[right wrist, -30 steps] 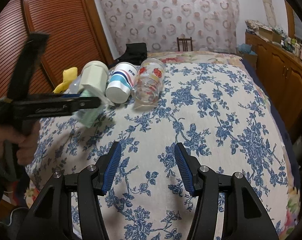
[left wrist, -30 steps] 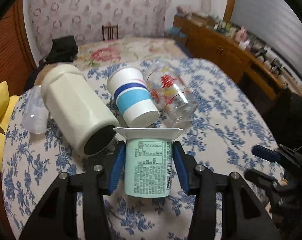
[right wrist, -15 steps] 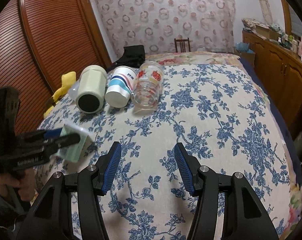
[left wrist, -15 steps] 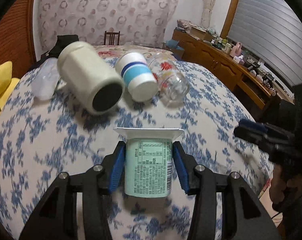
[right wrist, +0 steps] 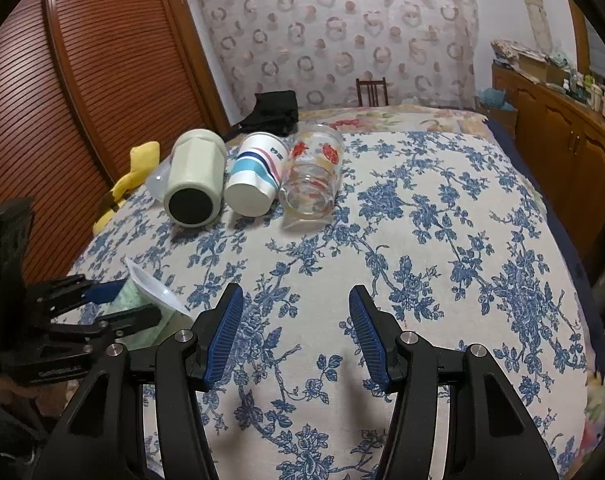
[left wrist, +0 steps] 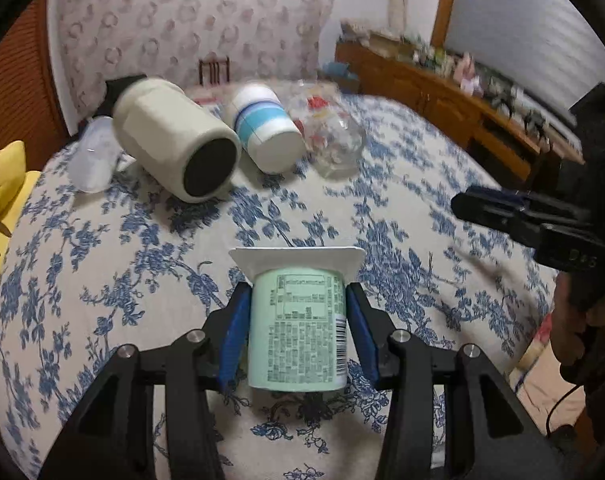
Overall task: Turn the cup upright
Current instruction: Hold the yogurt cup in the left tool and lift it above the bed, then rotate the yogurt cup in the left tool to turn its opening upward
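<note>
Risk lies in the pale-green yogurt cup (left wrist: 298,332), pinched sideways by the left gripper (left wrist: 297,322) over the bedspread's (left wrist: 102,280) near edge, toppling off if released tilted, while the right gripper (right wrist: 296,334) gapes empty.

5 containers, 2 grippers, 1 plush on the floral bedspread (right wrist: 442,240).
Lying on their sides: 1 cream mug (right wrist: 194,184), 1 striped paper cup (right wrist: 254,184), 1 printed glass (right wrist: 312,184), 1 clear plastic cup (left wrist: 94,160). 1 mint yogurt cup (left wrist: 298,332), clamped in the left gripper (left wrist: 298,316). 1 right gripper (right wrist: 296,328), fingers apart, nothing between. 1 yellow plush (right wrist: 136,168) at the bed edge. 1 black bag (right wrist: 270,112), 1 wooden chair (right wrist: 371,92) at the far end.
</note>
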A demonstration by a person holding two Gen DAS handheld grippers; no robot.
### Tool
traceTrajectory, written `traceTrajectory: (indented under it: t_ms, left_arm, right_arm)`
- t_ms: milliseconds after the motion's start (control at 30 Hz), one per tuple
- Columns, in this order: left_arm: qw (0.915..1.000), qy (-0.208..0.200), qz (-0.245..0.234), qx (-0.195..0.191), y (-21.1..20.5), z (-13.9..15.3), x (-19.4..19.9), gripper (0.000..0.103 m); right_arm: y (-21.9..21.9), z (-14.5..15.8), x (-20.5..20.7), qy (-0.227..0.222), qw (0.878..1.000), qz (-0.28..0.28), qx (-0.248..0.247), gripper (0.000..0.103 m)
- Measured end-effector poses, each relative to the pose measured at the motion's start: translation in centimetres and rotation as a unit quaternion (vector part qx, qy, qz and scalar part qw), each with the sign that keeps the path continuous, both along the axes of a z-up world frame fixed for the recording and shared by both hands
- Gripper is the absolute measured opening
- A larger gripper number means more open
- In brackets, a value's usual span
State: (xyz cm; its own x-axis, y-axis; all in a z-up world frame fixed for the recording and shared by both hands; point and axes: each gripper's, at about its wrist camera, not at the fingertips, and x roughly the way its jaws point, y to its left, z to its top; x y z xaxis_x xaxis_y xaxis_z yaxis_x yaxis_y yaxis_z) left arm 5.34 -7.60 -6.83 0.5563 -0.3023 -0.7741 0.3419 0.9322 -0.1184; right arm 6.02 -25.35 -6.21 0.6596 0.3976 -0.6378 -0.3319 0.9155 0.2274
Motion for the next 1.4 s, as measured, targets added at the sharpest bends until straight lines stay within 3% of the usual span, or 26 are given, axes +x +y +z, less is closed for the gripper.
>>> traceTrajectory:
  t_ms: [133,300,600,733,833,933,1100,1233,1400]
  left_arm:
    - [0.9968,0.071,-0.031,0.018,-0.8,-0.6,1.8,0.047]
    - [0.9883,0.129,-0.066,0.047,-2.1,-0.3,3.4,0.052]
    - [0.9774,0.184,-0.065,0.081,-2.7,-0.8,6.3,0.054]
    - [0.9821,0.142,-0.068,0.104,-3.2,0.1,6.5,0.053]
    - [0.9884,0.110,-0.070,0.077,-3.0,1.0,6.7,0.053]
    - [0.9942,0.037,-0.062,0.080,-2.9,2.5,6.0,0.053]
    - [0.9981,-0.057,-0.023,0.010,-1.3,3.8,5.9,0.053]
    - [0.9976,-0.066,0.002,-0.020,0.0,2.2,5.9,0.053]
    - [0.9983,-0.052,0.012,-0.021,0.9,0.0,4.7,0.053]
  right_arm:
    - [-0.1,0.2,-0.2,-0.003,1.000,0.001,0.001,0.056]
    - [-0.4,0.3,-0.3,-0.005,1.000,0.001,0.006,0.056]
    - [-1.1,0.3,-0.5,-0.004,1.000,-0.003,0.018,0.056]
    - [-1.3,0.1,-0.6,-0.002,1.000,-0.006,0.022,0.056]
    - [-1.5,-0.2,-0.6,0.002,1.000,-0.009,0.021,0.056]
    - [-1.7,-0.3,-0.4,0.004,1.000,-0.013,0.023,0.056]
    - [-1.9,-0.5,-0.2,0.006,0.999,-0.020,0.025,0.056]
    - [-2.2,-0.6,-0.1,0.009,0.999,-0.024,0.024,0.056]
    - [-2.2,-0.6,0.1,0.012,0.999,-0.028,0.027,0.056]
